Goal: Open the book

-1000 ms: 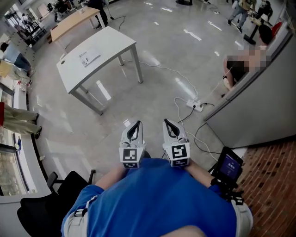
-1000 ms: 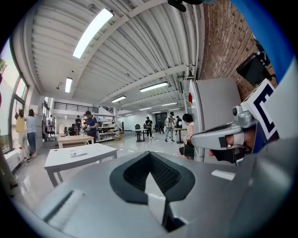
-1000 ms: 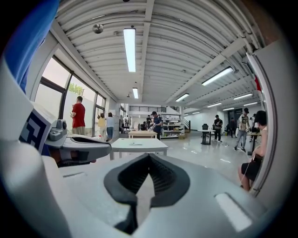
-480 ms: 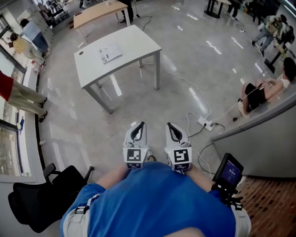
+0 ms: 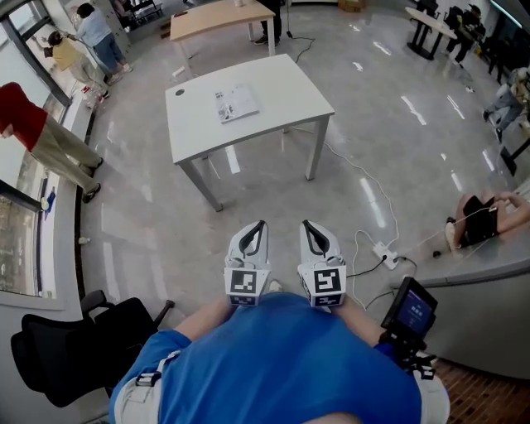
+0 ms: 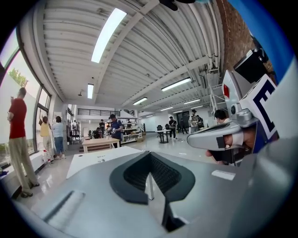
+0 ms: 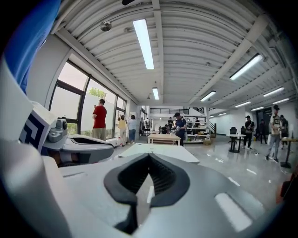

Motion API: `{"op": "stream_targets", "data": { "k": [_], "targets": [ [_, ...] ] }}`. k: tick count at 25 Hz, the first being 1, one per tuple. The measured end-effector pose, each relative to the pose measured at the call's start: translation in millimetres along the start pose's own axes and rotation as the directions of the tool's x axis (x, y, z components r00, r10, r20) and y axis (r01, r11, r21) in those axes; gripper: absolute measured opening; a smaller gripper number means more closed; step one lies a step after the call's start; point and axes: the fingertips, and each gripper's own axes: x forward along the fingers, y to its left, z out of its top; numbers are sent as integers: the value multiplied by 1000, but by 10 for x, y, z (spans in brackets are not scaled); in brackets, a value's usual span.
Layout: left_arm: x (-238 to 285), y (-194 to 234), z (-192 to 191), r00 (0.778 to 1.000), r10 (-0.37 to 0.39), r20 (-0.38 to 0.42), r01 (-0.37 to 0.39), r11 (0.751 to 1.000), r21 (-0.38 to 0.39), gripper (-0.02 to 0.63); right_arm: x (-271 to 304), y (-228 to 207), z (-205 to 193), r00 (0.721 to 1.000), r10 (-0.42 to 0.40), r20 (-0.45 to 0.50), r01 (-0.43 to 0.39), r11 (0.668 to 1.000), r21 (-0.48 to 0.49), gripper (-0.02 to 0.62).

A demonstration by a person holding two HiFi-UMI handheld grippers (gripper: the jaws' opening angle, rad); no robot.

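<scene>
Fingers, left gripper: pressed together at the tips, nothing between them; held just in front of the person's chest, pointing ahead.
Fingers, right gripper: closed tip to tip, nothing held; just beside the left gripper, parallel to it, not touching.
Book: thin, pale cover with dark print; lies flat near the middle of the tabletop, well apart from both grippers.
Tabletop: white, on grey metal legs, straight ahead across the glossy floor.
Small dark disc: on the tabletop's left corner, apart from the Book.
Power strip: white, on the floor to the right, cables trailing.
Office chair: black, lower left, beside the person.
Wooden table: beyond the white one.
</scene>
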Motion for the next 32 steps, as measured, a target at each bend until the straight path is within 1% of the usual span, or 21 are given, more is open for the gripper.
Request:
{"op": "stream_targets", "data": {
  "k": [5, 8, 10, 13, 16, 18, 23, 26, 29, 32],
  "targets": [
    [49, 367, 10, 999, 42, 7, -42, 999, -7, 6, 341, 183, 163, 999, 43, -7, -44, 999, -11, 3],
    [107, 521, -24, 998, 56, 5, -55, 998, -25, 6, 531, 282, 134, 997, 78, -21, -78, 997, -16, 3],
    [179, 625, -50, 998, 67, 4, -67, 997, -34, 6, 691, 305, 109, 995, 94, -30, -95, 995, -15, 3],
    [227, 724, -44, 995, 94, -9, -95, 995, -26, 6, 821, 315, 191, 994, 104, -25, -105, 994, -26, 3],
    [308, 782, -56, 993, 115, -20, -116, 993, -24, 6, 926, 286, 170, 992, 121, -30, -122, 992, -19, 3],
    [401, 836, -56, 991, 132, -30, -133, 991, -16, 6, 1026, 250, 179, 990, 136, -26, -137, 990, -17, 3],
    [735, 975, -32, 987, 156, -21, -157, 987, -21, 6, 1373, 77, 207, 986, 167, -20, -168, 986, -11, 3],
    [968, 1102, 59, 981, 192, -28, -192, 981, -1, 6, 1602, -68, 290, 981, 192, -5, -192, 981, -12, 3],
    [1224, 1195, 158, 975, 220, -25, -220, 976, 1, 6, 1844, -249, 398, 978, 208, -4, -208, 978, -25, 3],
    [1482, 1250, 189, 970, 243, -10, -243, 970, -1, 6, 2081, -402, 392, 971, 238, -6, -238, 971, -28, 3]
  ]
}}
